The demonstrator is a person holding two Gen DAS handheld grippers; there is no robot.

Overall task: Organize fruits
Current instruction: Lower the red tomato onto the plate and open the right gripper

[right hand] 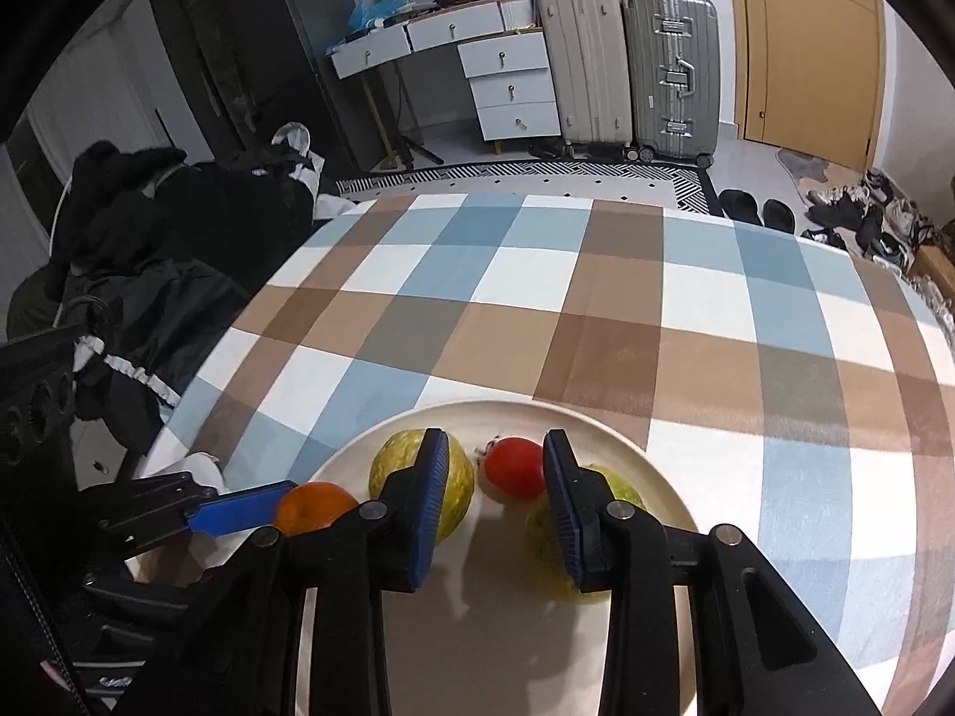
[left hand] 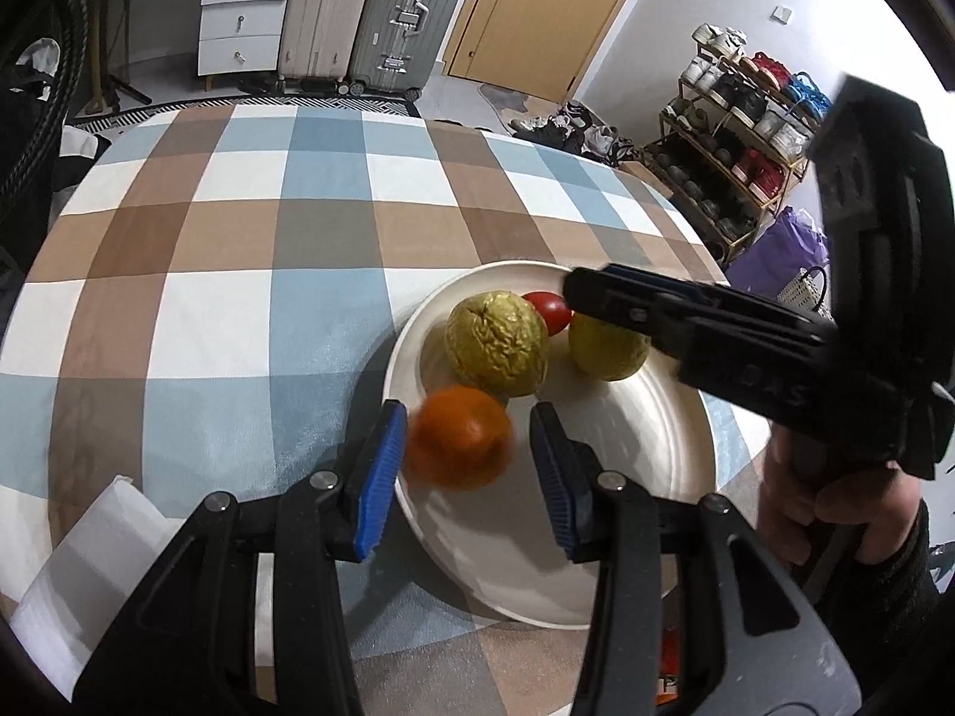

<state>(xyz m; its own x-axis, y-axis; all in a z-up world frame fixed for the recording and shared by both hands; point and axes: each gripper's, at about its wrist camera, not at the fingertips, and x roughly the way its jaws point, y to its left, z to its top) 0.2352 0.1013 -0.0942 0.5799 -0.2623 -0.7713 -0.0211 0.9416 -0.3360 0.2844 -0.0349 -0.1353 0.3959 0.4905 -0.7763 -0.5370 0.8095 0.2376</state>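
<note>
A white plate (left hand: 656, 435) on the checked tablecloth holds a wrinkled yellow-green fruit (left hand: 496, 343), a small red tomato (left hand: 550, 311), a smoother green fruit (left hand: 606, 352) and an orange (left hand: 459, 437). My left gripper (left hand: 468, 417) is open: the orange, blurred, lies on the plate's near rim between its blue pads, with a gap on the right side. My right gripper (right hand: 496, 438) is open over the plate. The tomato (right hand: 516, 468) sits just past its tips, between the wrinkled fruit (right hand: 412, 465) and the green fruit (right hand: 621, 495). The left gripper (right hand: 286, 495) and orange (right hand: 313, 513) show at lower left.
The plate (right hand: 668, 501) lies near the table's front right corner. A white folded sheet (left hand: 89, 567) lies at the near left edge. A hand (left hand: 835, 501) holds the right gripper (left hand: 576, 292). Dark clothes (right hand: 149, 250) are piled left of the table; suitcases (right hand: 674, 71) stand beyond.
</note>
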